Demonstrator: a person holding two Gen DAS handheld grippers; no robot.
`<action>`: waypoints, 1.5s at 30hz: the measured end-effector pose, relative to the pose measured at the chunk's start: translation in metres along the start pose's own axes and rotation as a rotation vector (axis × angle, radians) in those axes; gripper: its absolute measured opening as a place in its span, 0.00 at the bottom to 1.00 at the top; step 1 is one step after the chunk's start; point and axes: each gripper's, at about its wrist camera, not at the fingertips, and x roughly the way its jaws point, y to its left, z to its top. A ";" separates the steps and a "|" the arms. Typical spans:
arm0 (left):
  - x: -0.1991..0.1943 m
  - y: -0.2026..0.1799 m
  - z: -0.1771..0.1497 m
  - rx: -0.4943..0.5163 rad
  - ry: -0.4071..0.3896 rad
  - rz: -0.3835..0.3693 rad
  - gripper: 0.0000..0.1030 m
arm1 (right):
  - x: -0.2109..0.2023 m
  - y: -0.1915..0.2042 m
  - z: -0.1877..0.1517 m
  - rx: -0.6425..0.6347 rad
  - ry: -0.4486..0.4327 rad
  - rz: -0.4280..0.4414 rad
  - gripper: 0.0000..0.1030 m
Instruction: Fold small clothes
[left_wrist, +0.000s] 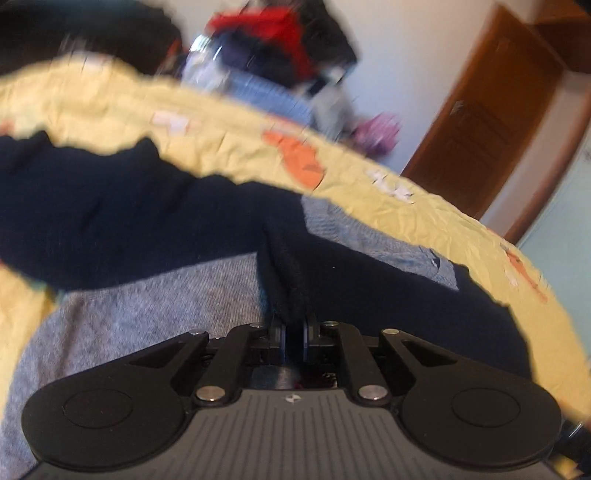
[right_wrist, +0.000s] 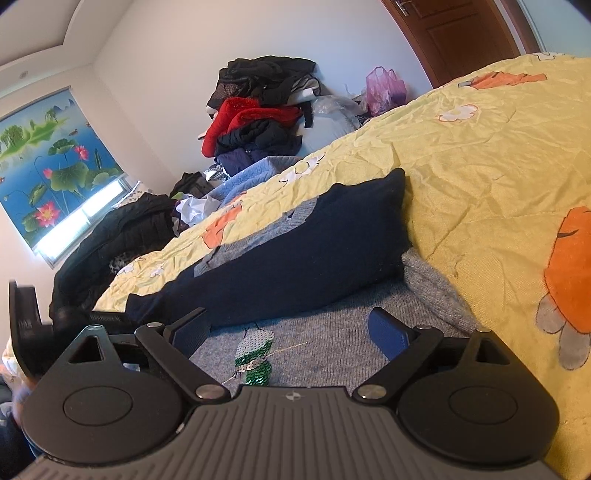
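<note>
A small grey and navy sweater (left_wrist: 110, 221) lies spread on the yellow flowered bedspread (left_wrist: 229, 140). My left gripper (left_wrist: 293, 325) is shut on a raised fold of its navy cloth (left_wrist: 291, 288), pinched between the pads. In the right wrist view the sweater's navy sleeve (right_wrist: 295, 251) lies across the grey body (right_wrist: 332, 314), which carries a green and silver sequin patch (right_wrist: 255, 354). My right gripper (right_wrist: 290, 328) hovers low over the grey body with its jaws wide open, blue pads (right_wrist: 388, 332) showing, nothing between them.
A heap of red, black and blue clothes (right_wrist: 258, 118) and a pink plastic bag (right_wrist: 384, 88) stand by the far wall. A black jacket (right_wrist: 122, 236) lies at the bed's left edge. The brown door (right_wrist: 461, 33) is at the back right. The bedspread (right_wrist: 480, 166) stretches to the right.
</note>
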 end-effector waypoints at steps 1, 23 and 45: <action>-0.001 -0.001 0.000 -0.004 0.001 0.010 0.08 | 0.000 0.001 0.000 -0.009 0.001 -0.006 0.90; 0.001 0.037 0.000 -0.235 0.027 -0.147 0.10 | 0.127 0.036 0.050 -0.460 0.143 -0.349 1.00; -0.097 0.321 0.081 -0.991 -0.290 0.152 0.83 | 0.124 0.037 0.052 -0.455 0.135 -0.342 1.00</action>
